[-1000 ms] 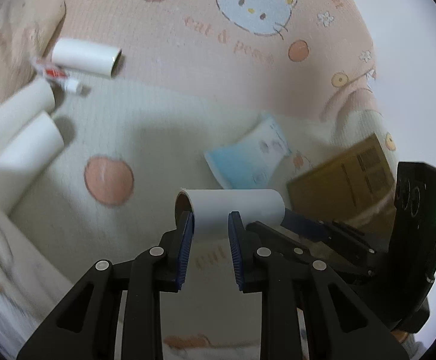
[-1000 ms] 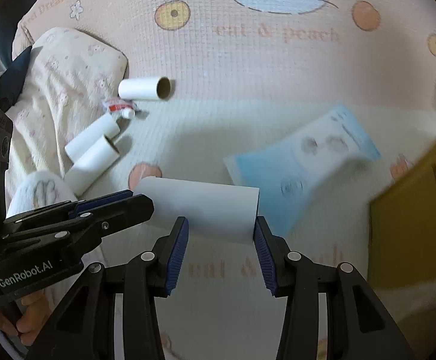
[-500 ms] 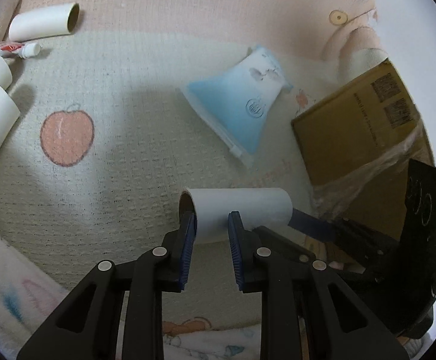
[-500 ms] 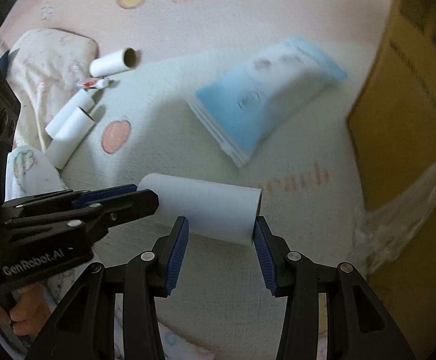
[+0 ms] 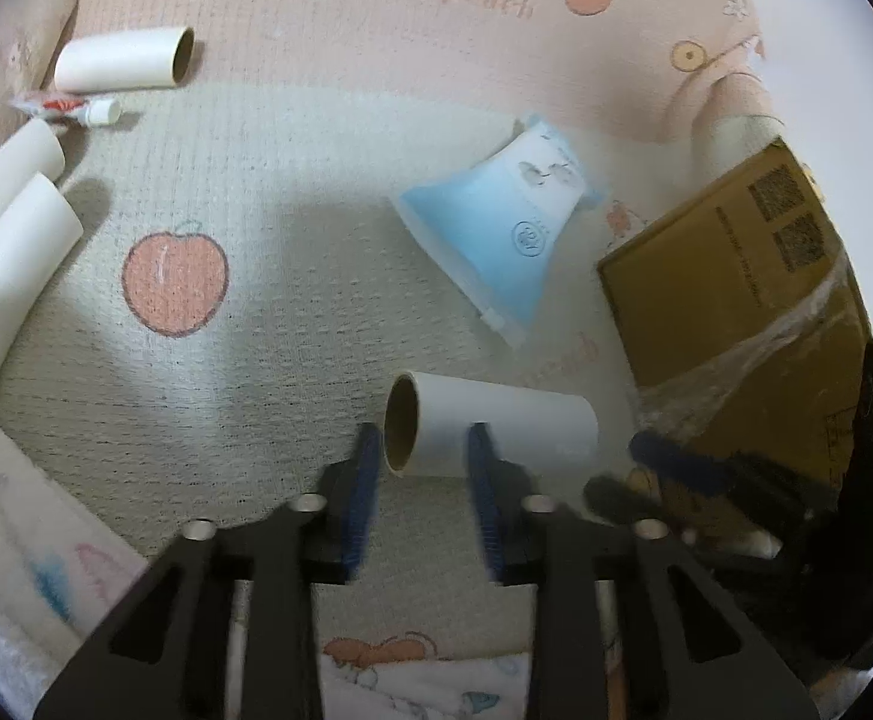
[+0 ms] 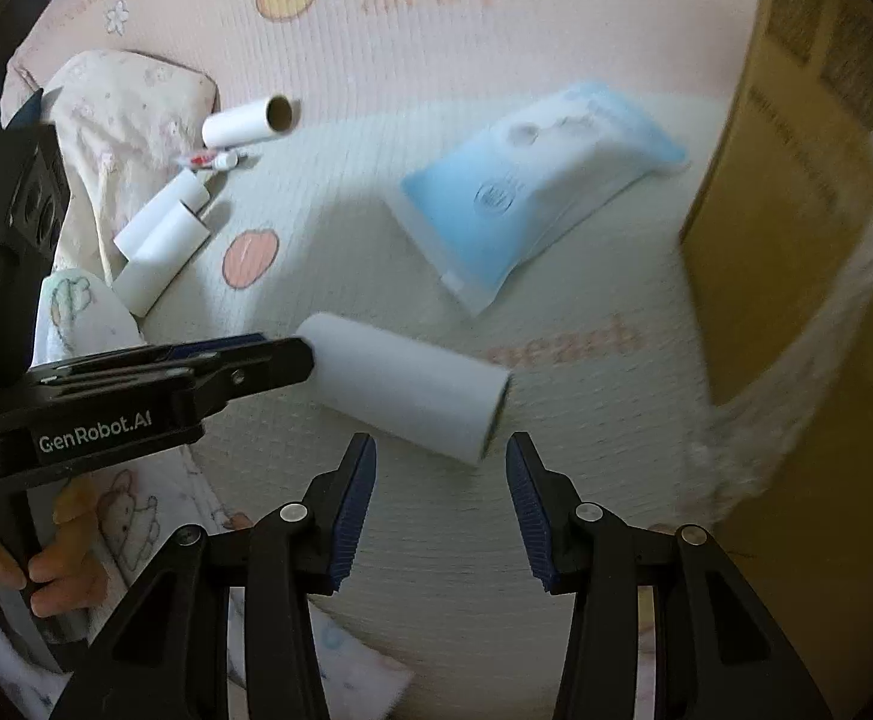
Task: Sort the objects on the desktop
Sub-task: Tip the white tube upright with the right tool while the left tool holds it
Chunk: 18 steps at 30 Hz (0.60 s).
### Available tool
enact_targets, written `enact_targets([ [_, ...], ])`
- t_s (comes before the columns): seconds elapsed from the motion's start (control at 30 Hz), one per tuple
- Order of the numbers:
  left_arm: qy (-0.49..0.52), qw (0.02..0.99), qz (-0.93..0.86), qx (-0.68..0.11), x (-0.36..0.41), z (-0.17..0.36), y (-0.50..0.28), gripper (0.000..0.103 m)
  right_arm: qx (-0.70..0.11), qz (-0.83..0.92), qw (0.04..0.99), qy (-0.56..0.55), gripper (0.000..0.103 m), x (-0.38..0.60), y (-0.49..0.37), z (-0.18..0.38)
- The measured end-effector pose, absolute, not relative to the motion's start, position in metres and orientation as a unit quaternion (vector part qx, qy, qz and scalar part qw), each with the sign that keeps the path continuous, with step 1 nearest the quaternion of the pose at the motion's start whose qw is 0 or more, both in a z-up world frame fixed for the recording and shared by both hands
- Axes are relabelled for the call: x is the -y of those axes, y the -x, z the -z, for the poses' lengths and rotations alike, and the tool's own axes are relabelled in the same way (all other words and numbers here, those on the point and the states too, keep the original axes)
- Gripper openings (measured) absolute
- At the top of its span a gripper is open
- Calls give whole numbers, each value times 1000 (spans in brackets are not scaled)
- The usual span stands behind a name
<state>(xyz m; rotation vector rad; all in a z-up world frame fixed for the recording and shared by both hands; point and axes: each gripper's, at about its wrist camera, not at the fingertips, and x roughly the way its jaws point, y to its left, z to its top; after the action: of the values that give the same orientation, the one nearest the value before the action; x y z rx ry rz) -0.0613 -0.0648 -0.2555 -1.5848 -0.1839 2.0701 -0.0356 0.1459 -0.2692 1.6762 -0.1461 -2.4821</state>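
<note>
Our right hand-held gripper has let go, jaws apart, and the left hand-held gripper, jaws closing, now holds the paper tube alone, near the cardboard box

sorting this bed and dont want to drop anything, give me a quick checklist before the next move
1. Left hand-held gripper on the roll: the roll's open end sits between its closing jaws. Ok.
2. Right hand-held gripper free of the roll: jaws open, the roll's end lies just ahead of the tips, not pinched. Ok.
3. Pouch out of the way: it lies flat beyond the roll, apart from it. Ok.
4. Box ready to take things: only a closed side and plastic wrap show. Cannot tell.
5. Spare rolls left alone: grouped at the far edge, away from both grippers. Ok.
</note>
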Motion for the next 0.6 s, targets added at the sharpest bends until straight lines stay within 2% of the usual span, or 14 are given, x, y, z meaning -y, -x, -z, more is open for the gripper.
enact_targets([
  [0.17,585,269,-763,50,58,255,56,13,8,846,45,-531,41,-153,35,257],
  [0.23,589,266,-762,47,58,256,55,13,1,851,35,-523,29,-156,38,255],
  [0.27,592,266,-760,47,59,257,55,13,-3,852,33,-522,28,-157,39,255],
  [0.6,603,272,-747,64,59,263,60,13,-119,835,25,-537,28,-139,63,273],
])
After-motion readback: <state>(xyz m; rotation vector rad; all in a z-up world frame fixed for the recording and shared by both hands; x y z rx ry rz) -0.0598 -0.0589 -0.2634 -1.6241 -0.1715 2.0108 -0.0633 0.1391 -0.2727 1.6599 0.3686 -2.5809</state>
